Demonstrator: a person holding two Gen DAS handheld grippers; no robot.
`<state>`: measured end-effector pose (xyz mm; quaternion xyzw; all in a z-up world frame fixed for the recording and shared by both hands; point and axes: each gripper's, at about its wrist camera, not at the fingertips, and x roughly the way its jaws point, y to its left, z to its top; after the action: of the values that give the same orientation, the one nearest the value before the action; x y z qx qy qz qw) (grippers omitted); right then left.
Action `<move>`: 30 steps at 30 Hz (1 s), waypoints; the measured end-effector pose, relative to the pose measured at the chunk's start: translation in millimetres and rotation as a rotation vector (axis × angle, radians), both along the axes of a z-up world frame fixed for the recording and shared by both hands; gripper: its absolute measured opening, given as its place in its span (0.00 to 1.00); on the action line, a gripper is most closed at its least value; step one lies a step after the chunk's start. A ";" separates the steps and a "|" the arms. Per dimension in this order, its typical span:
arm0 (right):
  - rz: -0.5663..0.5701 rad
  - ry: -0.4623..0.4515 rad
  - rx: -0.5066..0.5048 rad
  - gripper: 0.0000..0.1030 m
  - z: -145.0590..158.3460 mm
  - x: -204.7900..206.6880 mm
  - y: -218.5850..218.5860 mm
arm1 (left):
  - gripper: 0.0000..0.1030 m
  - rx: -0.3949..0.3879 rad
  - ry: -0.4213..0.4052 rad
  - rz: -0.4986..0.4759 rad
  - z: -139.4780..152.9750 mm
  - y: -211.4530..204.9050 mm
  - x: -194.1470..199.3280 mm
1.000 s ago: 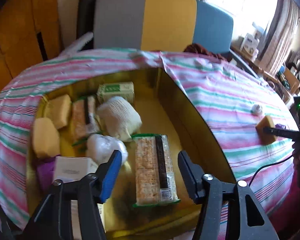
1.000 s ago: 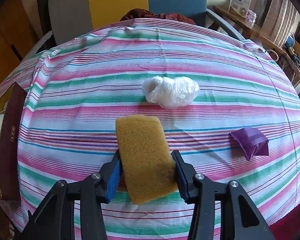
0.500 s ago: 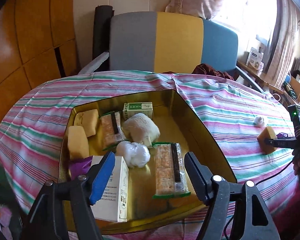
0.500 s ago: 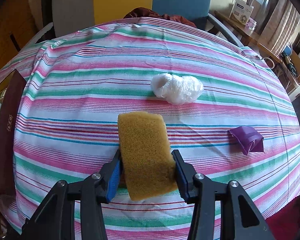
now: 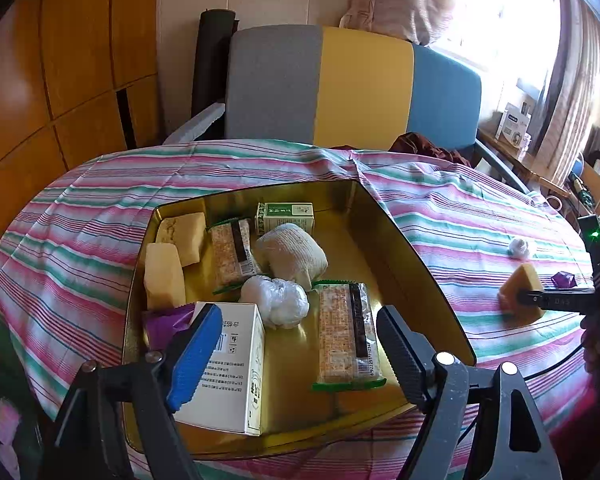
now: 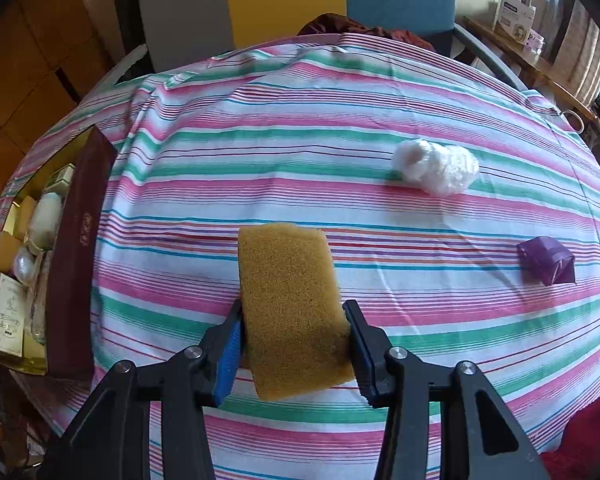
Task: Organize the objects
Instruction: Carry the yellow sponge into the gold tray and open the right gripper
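My right gripper [image 6: 294,344] is shut on a tan sponge [image 6: 290,304] and holds it above the striped tablecloth; both show at the right of the left wrist view [image 5: 518,300]. My left gripper [image 5: 296,344] is open and empty above the near end of a gold tin box [image 5: 384,248]. The box holds a white carton [image 5: 232,364], two cracker packs [image 5: 346,336], a white plastic wad [image 5: 276,300], a cloth bundle [image 5: 292,254], a green box [image 5: 284,214], two pale sponges [image 5: 164,276] and a purple wrapper [image 5: 160,320]. The box sits left of the sponge in the right wrist view [image 6: 76,248].
A white plastic wad [image 6: 436,166] and a purple wrapper [image 6: 546,260] lie on the cloth beyond and right of the held sponge. A grey, yellow and blue chair [image 5: 348,88] stands behind the table. A cluttered shelf [image 6: 540,60] is at the far right.
My left gripper has pulled back and up from the box, so the whole box and the carton show. My right gripper has lifted the sponge and swung left, bringing the box into its view.
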<state>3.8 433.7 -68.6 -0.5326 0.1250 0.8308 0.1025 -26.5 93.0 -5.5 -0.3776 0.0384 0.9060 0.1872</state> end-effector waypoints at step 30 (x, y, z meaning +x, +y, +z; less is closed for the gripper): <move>0.405 0.122 -0.018 0.47 56.2 -123.8 -196.2 | 0.79 0.096 -0.031 0.127 -2.0 -58.4 -7.2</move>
<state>-119.9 237.5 -12.4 -0.4963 0.0287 0.8640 -0.0790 -33.6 34.5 -7.5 -0.3836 -0.0321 0.9110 0.1477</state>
